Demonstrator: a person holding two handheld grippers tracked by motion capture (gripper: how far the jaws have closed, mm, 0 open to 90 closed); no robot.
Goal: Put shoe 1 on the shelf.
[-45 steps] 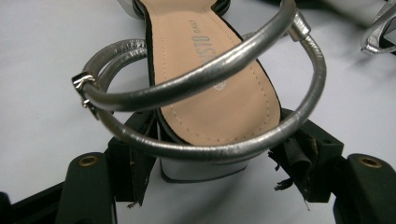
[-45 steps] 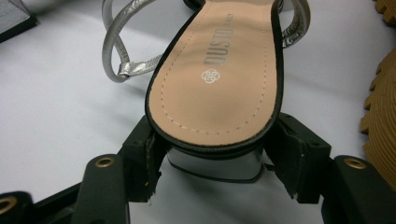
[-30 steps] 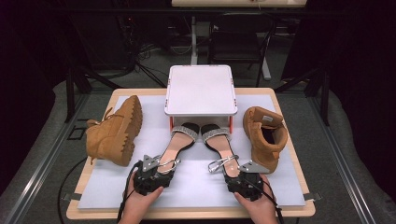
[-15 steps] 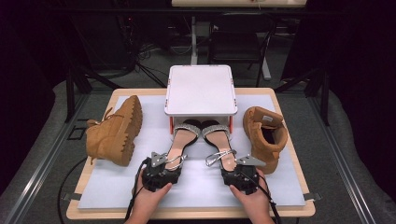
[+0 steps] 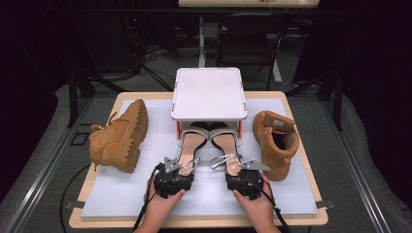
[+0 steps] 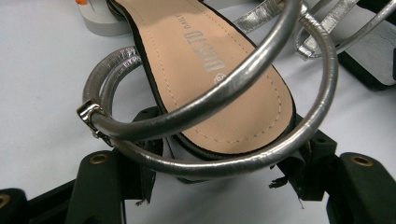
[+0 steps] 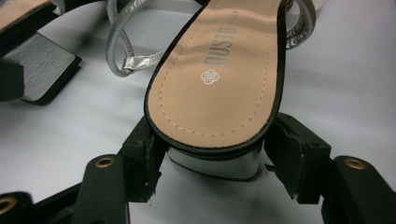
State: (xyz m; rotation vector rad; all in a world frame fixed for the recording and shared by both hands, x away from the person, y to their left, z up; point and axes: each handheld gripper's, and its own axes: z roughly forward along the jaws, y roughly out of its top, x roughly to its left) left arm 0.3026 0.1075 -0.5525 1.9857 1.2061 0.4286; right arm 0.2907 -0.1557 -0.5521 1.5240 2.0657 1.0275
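Left hand-held gripper [image 5: 179,166]: held low over the near part of the table, jaws clamped on either side of the heel of the left sandal [image 5: 191,144]; in the left gripper view pads pressed against the block heel under the tan insole [image 6: 219,79], with the silver ankle strap [image 6: 243,74] looped across above.
Right hand-held gripper [image 5: 236,167]: near the table's front edge, jaws set wide around the heel of the right sandal [image 5: 226,143]; in the right gripper view both pads sit at the sides of the glossy heel block [image 7: 212,161]; whether firmly pressed cannot be told for sure, though contact on both sides appears.
Left sandal: flat on the white mat [image 5: 116,194], toe tucked under the white stand [image 5: 208,93], heel toward the person.
Right sandal: just beside the left one, parallel, toe likewise under the stand, silver strap with buckle [image 5: 221,160] lying loose between the pair.
White stand: at the middle of the table [image 5: 291,221], raised on short legs with red at the left one.
Left boot [image 5: 119,138]: tan, tipped on its side, lugged sole facing the sandals, well left of them.
Right boot [image 5: 274,141]: tan, upright, opening facing up, just right of the right sandal.
Hands: left hand [image 5: 163,204] and right hand [image 5: 252,204] wrapped around the gripper bodies from the bottom edge.
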